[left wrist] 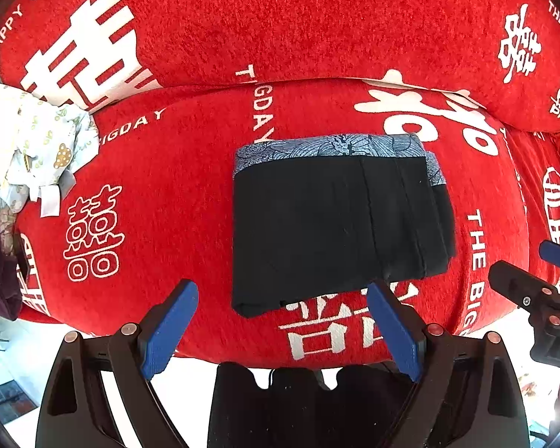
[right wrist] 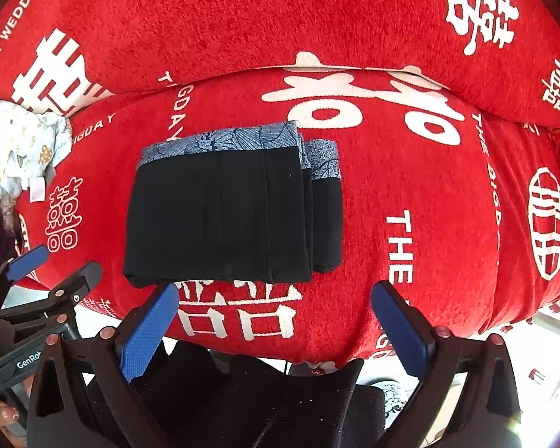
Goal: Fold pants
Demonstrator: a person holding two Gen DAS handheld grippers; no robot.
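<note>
Pants (left wrist: 336, 220) lie folded at twelve o'clock on our red cushion (left wrist: 175, 186); left tongs (left wrist: 280, 328) and right tongs (right wrist: 280, 321) gape empty. A careless nudge could spill the stack.

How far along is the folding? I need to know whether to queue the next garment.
Done: the black pants lie folded in a compact rectangle on the red sofa cover, patterned waistband on top. In hand: nothing; the left gripper and right gripper are open and empty. Left: seemingly nothing.
</note>
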